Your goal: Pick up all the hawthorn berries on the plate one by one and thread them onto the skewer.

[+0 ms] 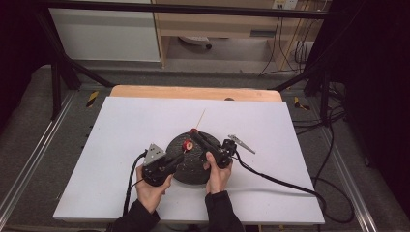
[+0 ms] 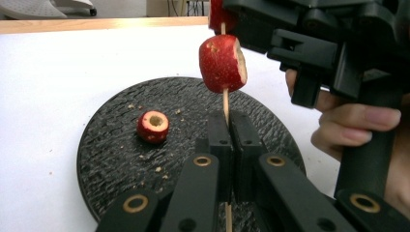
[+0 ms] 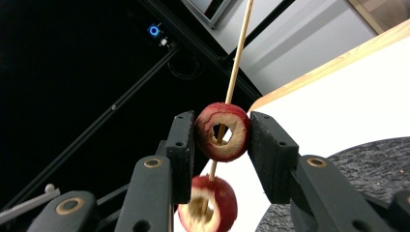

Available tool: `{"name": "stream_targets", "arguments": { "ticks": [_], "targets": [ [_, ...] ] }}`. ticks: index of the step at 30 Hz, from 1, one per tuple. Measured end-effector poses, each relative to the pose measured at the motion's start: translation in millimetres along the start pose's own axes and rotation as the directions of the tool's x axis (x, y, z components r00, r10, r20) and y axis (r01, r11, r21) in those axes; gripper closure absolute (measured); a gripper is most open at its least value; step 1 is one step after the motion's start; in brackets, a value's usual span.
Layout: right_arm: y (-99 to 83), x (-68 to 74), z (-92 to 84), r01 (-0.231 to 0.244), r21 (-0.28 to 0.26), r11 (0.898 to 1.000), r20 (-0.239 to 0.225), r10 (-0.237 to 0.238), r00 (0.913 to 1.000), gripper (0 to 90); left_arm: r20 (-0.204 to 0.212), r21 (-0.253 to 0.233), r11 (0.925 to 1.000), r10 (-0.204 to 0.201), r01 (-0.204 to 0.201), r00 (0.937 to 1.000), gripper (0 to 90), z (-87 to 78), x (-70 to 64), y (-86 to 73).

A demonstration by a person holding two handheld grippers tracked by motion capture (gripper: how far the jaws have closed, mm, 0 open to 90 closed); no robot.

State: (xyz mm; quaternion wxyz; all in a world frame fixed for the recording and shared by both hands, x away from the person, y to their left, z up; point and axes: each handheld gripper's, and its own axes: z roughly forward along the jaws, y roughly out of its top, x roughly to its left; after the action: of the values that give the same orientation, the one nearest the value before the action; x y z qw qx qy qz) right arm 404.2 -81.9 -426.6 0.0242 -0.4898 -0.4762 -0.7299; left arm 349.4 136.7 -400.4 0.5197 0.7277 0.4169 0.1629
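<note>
Skewer (image 2: 225, 104) end behind top fruit (image 3: 223, 131)

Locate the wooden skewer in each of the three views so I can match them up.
High view: the skewer rises from the grippers, above the plate, toward the table's far edge.
Left gripper view: centre, upright between shut jaws, through a red fruit piece.
Right gripper view: slanting up from centre, through the clamped fruit ring.
Shared landmark: the black round plate.

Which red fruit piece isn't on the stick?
The cored red piece lying alone on the black plate; the other two are threaded on the skewer.
</note>
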Motion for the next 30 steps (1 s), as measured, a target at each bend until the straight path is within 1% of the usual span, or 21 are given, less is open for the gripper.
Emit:
{"name": "stream_targets", "arguments": {
  "ticks": [5,9,13,15,16,17,18,19,20,21,22,23,25,27,28,30],
  "targets": [
    [-2.8,-0.7,0.2,0.003,0.021,1.000,0.005,-0.003,1.0000,63.1,-0.003,0.006,1.0000,0.006,-0.006,1.0000,88.3,3.1,1.6,0.4],
    [-2.5,-0.6,0.3,0.022,0.031,0.999,0.014,-0.022,0.9997,61.6,0.012,0.006,1.0000,0.005,-0.005,0.9999,88.3,3.1,4.7,-0.7],
    [0.9,0.9,-0.8,0.068,0.052,0.996,0.031,-0.069,0.9971,51.7,0.019,0.009,0.9998,0.016,-0.016,0.9997,88.3,1.5,7.2,-2.4],
    [3.3,2.1,-1.6,0.089,0.069,0.994,0.039,-0.092,0.9950,43.8,0.017,0.014,0.9996,0.024,-0.024,0.9996,88.3,-0.1,8.9,-4.0],
    [4.7,2.5,-2.3,0.099,0.087,0.991,0.040,-0.103,0.9939,40.1,0.018,0.016,0.9995,0.025,-0.026,0.9995,88.3,-1.7,10.4,-4.9],
    [6.9,2.7,-3.0,0.121,0.106,0.987,0.044,-0.126,0.9911,36.2,0.015,0.017,0.9995,0.028,-0.028,0.9995,88.3,-2.7,11.4,-5.2],
    [8.1,3.5,-3.7,0.131,0.119,0.984,0.051,-0.138,0.9891,32.9,0.016,0.018,0.9993,0.032,-0.032,0.9994,88.3,-4.2,12.8,-5.6],
    [9.9,3.4,-4.0,0.158,0.133,0.978,0.051,-0.166,0.9848,29.8,0.015,0.021,0.9991,0.035,-0.036,0.9993,88.3,-5.8,14.2,-6.0],
    [11.7,3.5,-4.7,0.173,0.153,0.973,0.055,-0.183,0.9816,26.4,0.012,0.022,0.9989,0.041,-0.042,0.9991,88.3,-8.0,16.0,-6.4],
    [13.7,4.1,-5.7,0.188,0.180,0.966,0.059,-0.201,0.9777,23.0,0.017,0.027,0.9988,0.040,-0.040,0.9991,88.3,-9.1,17.1,-6.8],
    [14.9,4.1,-6.4,0.203,0.195,0.960,0.061,-0.218,0.9740,20.2,0.018,0.031,0.9986,0.042,-0.043,0.9989,88.3,-10.6,18.7,-7.1],
    [16.1,4.5,-7.4,0.207,0.220,0.953,0.064,-0.226,0.9721,17.6,0.023,0.042,0.9980,0.046,-0.047,0.9987,88.3,-12.1,20.2,-7.5],
    [18.8,4.0,-8.5,0.221,0.270,0.937,0.067,-0.247,0.9666,13.1,0.016,0.054,0.9971,0.052,-0.053,0.9985,88.3,-15.6,22.9,-9.0],
    [20.8,4.1,-9.9,0.243,0.307,0.920,0.080,-0.280,0.9567,10.4,0.022,0.066,0.9961,0.056,-0.058,0.9982,88.3,-19.3,25.0,-12.2],
    [22.0,3.7,-10.8,0.248,0.329,0.911,0.083,-0.290,0.9534,9.1,0.019,0.072,0.9955,0.061,-0.063,0.9979,88.2,-21.1,26.1,-13.8],
    [23.6,2.7,-12.1,0.259,0.353,0.899,0.086,-0.307,0.9479,7.5,0.018,0.080,0.9948,0.062,-0.063,0.9979,88.2,-25.4,29.6,-16.4]
  ]
}}
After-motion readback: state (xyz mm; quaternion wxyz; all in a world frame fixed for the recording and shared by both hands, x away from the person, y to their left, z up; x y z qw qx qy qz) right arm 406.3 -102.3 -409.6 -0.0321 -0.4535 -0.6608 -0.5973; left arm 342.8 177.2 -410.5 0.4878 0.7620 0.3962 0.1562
